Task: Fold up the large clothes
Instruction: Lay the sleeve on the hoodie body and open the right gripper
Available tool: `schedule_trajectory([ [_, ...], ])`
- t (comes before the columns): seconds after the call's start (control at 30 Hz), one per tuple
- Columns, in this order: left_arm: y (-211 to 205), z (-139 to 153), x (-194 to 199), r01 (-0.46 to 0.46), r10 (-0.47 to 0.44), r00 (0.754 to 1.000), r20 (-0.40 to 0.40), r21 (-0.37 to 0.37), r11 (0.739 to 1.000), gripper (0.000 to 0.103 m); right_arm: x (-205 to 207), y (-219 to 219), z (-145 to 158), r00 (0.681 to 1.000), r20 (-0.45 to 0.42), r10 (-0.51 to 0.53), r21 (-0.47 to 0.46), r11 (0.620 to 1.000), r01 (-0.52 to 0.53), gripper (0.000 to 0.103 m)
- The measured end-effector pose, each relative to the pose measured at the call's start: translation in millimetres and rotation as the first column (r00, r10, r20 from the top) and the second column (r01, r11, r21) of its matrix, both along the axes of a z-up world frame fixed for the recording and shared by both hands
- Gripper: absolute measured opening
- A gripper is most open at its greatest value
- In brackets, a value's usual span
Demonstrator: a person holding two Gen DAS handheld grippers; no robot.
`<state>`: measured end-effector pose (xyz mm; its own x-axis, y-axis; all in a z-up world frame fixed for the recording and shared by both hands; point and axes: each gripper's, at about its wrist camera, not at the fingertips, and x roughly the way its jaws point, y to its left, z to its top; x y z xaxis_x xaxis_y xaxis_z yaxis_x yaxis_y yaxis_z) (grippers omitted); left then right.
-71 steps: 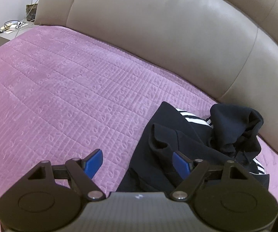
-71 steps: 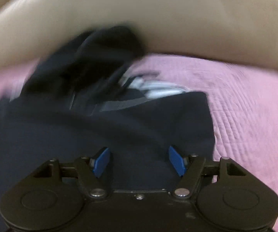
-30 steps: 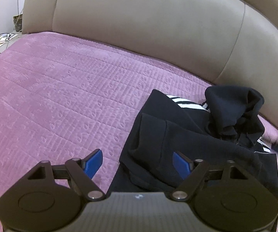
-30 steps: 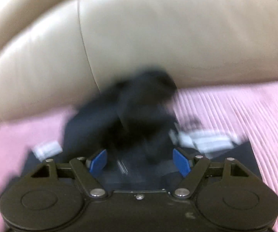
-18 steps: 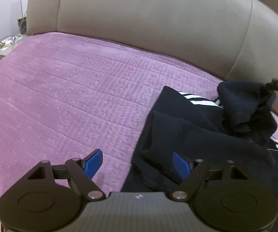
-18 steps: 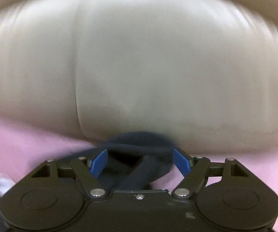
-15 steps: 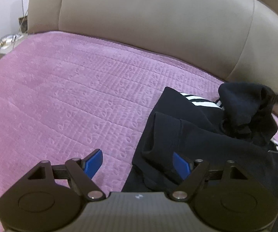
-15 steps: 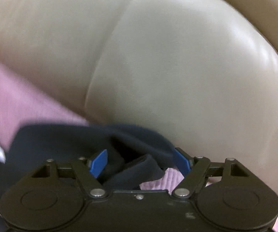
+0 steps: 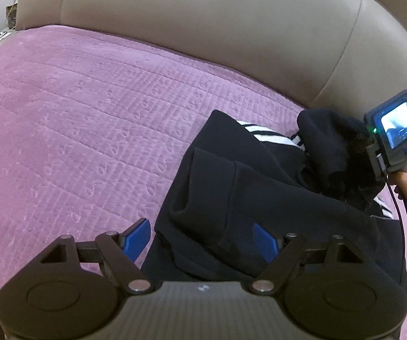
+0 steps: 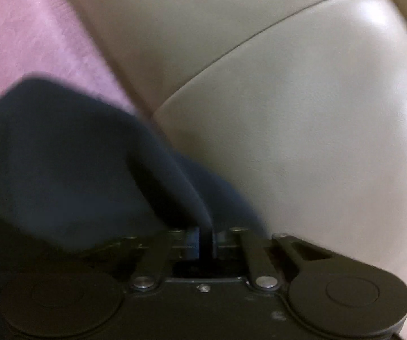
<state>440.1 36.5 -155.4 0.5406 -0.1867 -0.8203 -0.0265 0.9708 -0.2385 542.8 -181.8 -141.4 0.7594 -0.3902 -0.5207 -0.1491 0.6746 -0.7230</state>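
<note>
Right gripper (image 10: 202, 239) has swung in against the headboard (image 10: 302, 113) and its fingers have just been closing, now pinched on a fold of the hoodie (image 9: 260, 187) at the hood end. Left gripper (image 9: 200, 235) hovers over the near edge, fingers wide, holding nothing. Hoodie lies crumpled on the bed (image 9: 76, 119), by the headboard. Step in hand: spreading it flat. Next, probably: left takes an edge, both pull apart.

Matt dark cloth garment (image 9: 274, 198), glossy leather headboard (image 9: 203, 22)
</note>
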Motion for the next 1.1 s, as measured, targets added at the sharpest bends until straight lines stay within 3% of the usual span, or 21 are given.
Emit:
schedule_trajectory([
  [0.17,-3,-3,-1,0.013,-0.013,1.0,0.015,0.005,1.0,0.081,-38,-12,45,0.983,0.182,0.004,0.177,0.984,-0.036,0.006],
  [0.3,-6,-5,1,0.02,-0.02,1.0,0.003,-0.015,1.0,0.08,-83,-20,85,0.967,0.253,0.033,0.28,0.954,-0.105,0.006],
  [0.4,-11,1,-3,0.037,-0.037,0.999,0.027,-0.019,0.999,0.08,-134,-22,114,0.957,0.289,0.039,0.366,0.919,-0.148,0.006],
  [0.5,-15,9,-7,0.051,-0.05,0.997,0.05,-0.011,0.999,0.08,-207,-2,142,0.932,0.363,0.019,0.375,0.912,-0.164,0.006],
  [0.57,-15,14,-11,0.044,-0.043,0.997,0.059,-0.02,0.999,0.081,-246,12,139,0.925,0.376,-0.049,0.437,0.89,-0.131,0.006],
  [0.63,-15,19,-15,0.058,-0.056,0.996,0.066,-0.039,0.998,0.081,-275,24,123,0.935,0.328,-0.132,0.533,0.843,-0.068,0.006],
  [0.7,-14,21,-17,0.058,-0.054,0.996,0.064,-0.055,0.997,0.081,-306,35,95,0.955,0.213,-0.209,0.608,0.793,0.038,0.013],
  [0.73,-13,23,-18,0.056,-0.052,0.997,0.066,-0.06,0.997,0.081,-312,41,78,0.97,0.107,-0.218,0.643,0.76,0.1,0.028],
  [0.8,-11,26,-20,0.053,-0.049,0.996,0.07,-0.061,0.997,0.081,-323,45,43,0.98,-0.107,-0.165,0.7,0.688,0.192,0.036],
  [0.87,-10,28,-22,0.052,-0.048,0.996,0.074,-0.057,0.997,0.081,-332,44,34,0.974,-0.201,-0.108,0.738,0.637,0.223,0.037],
  [0.9,-9,29,-22,0.05,-0.046,0.996,0.076,-0.056,0.997,0.081,-336,44,39,0.978,-0.195,-0.074,0.751,0.63,0.197,0.039],
  [0.93,-7,29,-22,0.045,-0.04,0.996,0.077,-0.058,0.997,0.081,-338,44,51,0.986,-0.158,-0.049,0.758,0.635,0.153,0.052],
  [0.97,-5,29,-22,0.036,-0.031,0.997,0.077,-0.063,0.997,0.081,-336,41,63,0.993,-0.113,-0.028,0.755,0.647,0.104,0.076],
  [1.0,-3,29,-21,0.024,-0.019,0.997,0.074,-0.07,0.997,0.081,-334,41,77,0.998,-0.063,-0.006,0.744,0.667,0.051,0.084],
  [1.1,1,28,-18,0.01,-0.004,0.998,0.067,-0.093,0.996,0.081,-316,51,87,0.997,0.032,0.064,0.66,0.748,-0.069,0.081],
])
